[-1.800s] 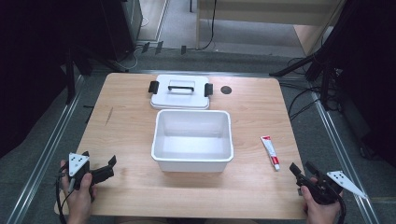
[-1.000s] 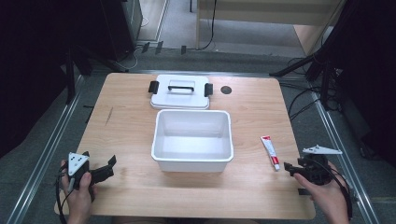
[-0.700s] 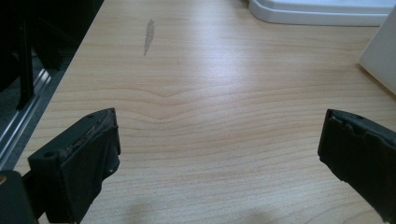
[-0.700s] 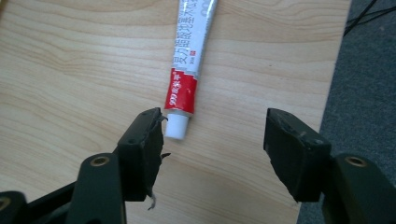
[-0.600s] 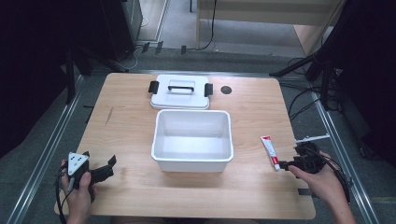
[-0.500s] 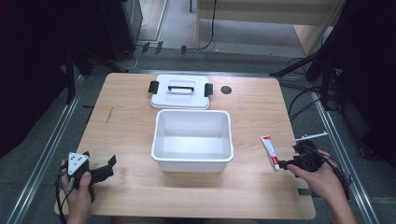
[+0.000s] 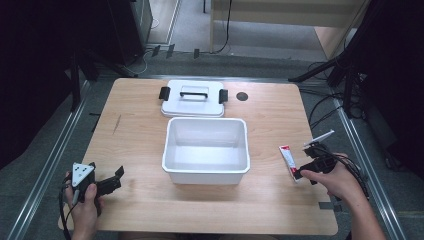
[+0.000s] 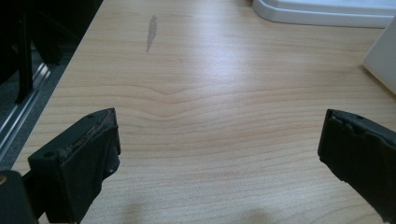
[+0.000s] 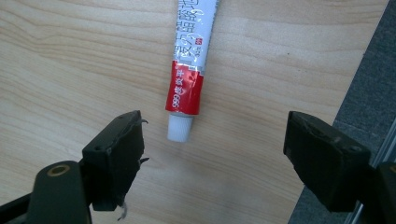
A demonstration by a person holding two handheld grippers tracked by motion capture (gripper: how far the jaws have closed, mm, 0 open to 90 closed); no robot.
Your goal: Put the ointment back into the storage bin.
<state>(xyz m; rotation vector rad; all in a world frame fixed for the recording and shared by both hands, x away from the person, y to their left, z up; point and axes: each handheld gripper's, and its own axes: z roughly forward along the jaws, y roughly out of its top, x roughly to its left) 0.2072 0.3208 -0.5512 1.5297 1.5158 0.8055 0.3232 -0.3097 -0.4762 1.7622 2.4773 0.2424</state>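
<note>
1. The tube (image 9: 189, 70) lies flat on the wooden table (image 7: 140, 135), near the table's right edge and just beside the right wall of the open white box (image 7: 206, 150), not touching it.
2. Its long axis runs roughly away from the person. The white cap (image 9: 180, 128) is at the near end and the red band sits just behind it.
3. In the right gripper view the cap points straight back at the camera. It lies between the two black jaws and a little ahead of their tips, closer to the left jaw than to the right one.
4. The right gripper (image 7: 306, 170) is spread wide with nothing in it and sits at the tube's near end. I judge that a short push forward along the tube would bring the jaws to either side of it.
5. The left gripper (image 7: 112, 179) rests near the table's front left corner, well apart from the tube, jaws likewise spread and empty, over bare wood.
6. The right hand (image 7: 332, 180) is plainly the nearer one.
7. The box's lid (image 7: 192, 100), with its handle up, lies just behind the box.
</note>
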